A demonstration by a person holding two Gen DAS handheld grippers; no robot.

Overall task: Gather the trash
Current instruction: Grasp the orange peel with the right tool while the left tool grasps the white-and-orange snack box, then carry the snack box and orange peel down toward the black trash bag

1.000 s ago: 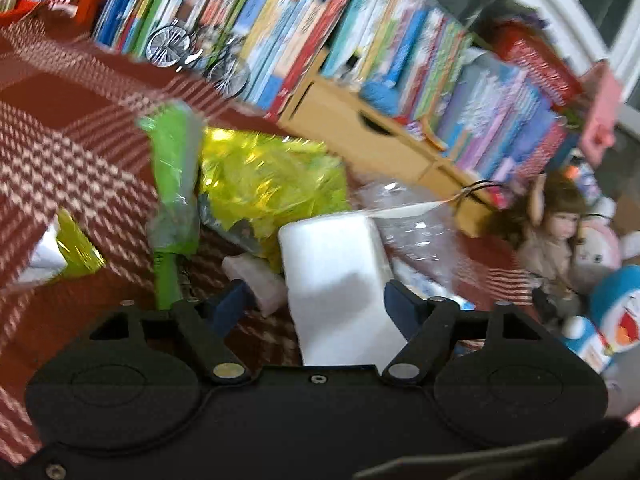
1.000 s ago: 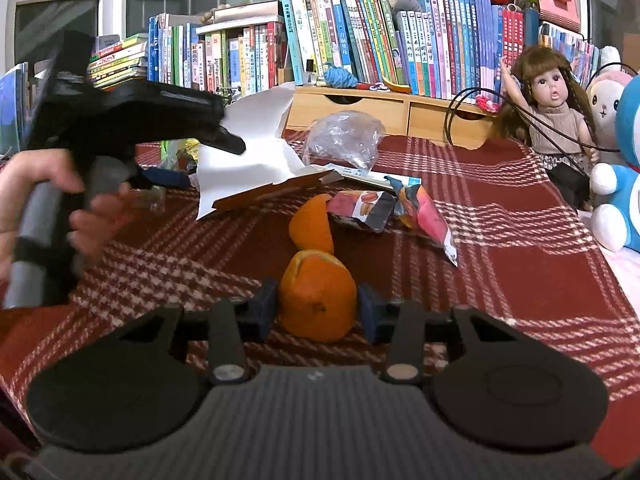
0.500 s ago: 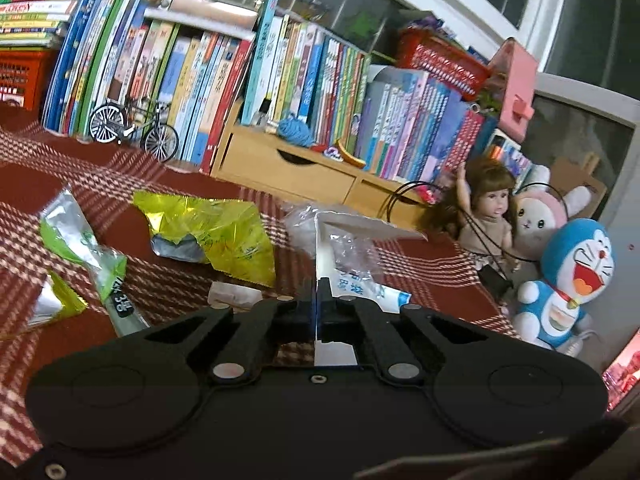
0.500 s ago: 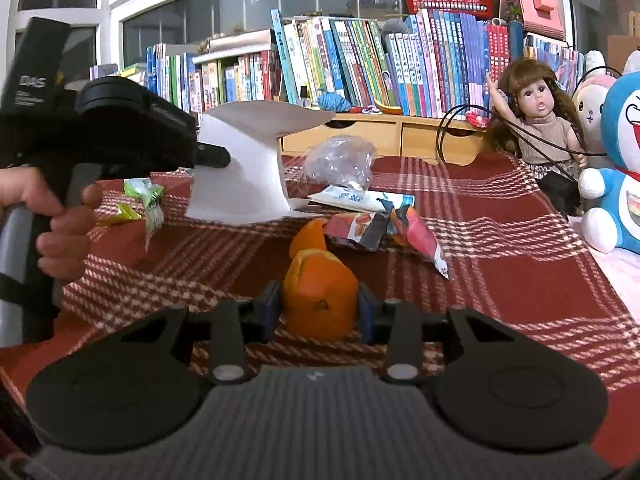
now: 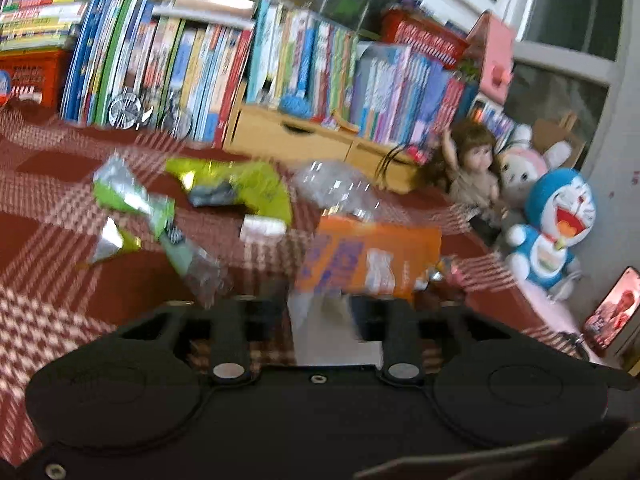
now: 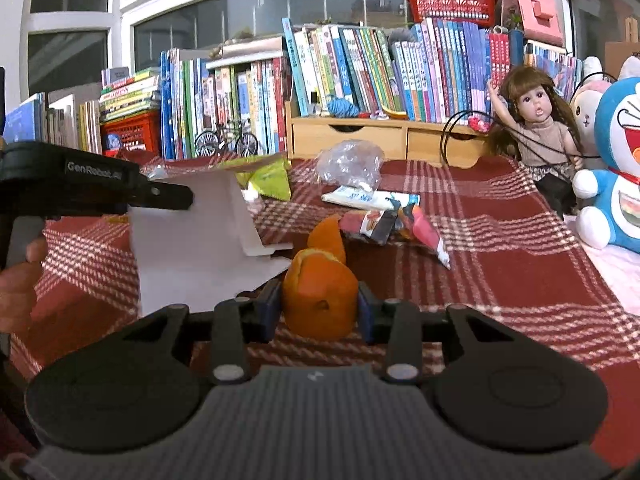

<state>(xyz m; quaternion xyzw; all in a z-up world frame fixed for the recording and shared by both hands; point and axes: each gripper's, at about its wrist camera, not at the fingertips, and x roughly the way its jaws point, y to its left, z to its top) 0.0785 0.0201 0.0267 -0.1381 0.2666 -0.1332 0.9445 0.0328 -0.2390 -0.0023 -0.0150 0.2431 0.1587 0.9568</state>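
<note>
On the red plaid cloth (image 6: pixel 500 272) my right gripper (image 6: pixel 320 308) is shut on a piece of orange peel (image 6: pixel 320 292); a second curl of peel (image 6: pixel 328 236) lies just beyond. My left gripper (image 5: pixel 318 316) is blurred, its fingers apart, with a flattened cardboard box (image 5: pixel 368 260), orange outside and white inside, between them. In the right wrist view that left gripper (image 6: pixel 188 200) sits at the top of the white cardboard (image 6: pixel 192 248). Other litter: a clear plastic bag (image 6: pixel 350 162), a yellow-green wrapper (image 6: pixel 268 178), a blue-white packet (image 6: pixel 368 198), a red snack wrapper (image 6: pixel 400 224), and green wrappers (image 5: pixel 128 196).
A row of books and a wooden drawer box (image 6: pixel 384 140) line the back edge, with a toy bicycle (image 6: pixel 226 142) and a red basket (image 6: pixel 128 132). A doll (image 6: pixel 540 128) and a blue plush (image 6: pixel 616 160) stand at the right. A hand (image 6: pixel 20 280) holds the left gripper.
The left gripper's fingers, closed on the cardboard half a second ago, now stand apart; it and the cardboard have come lower and nearer. The right gripper keeps its hold on the peel.
</note>
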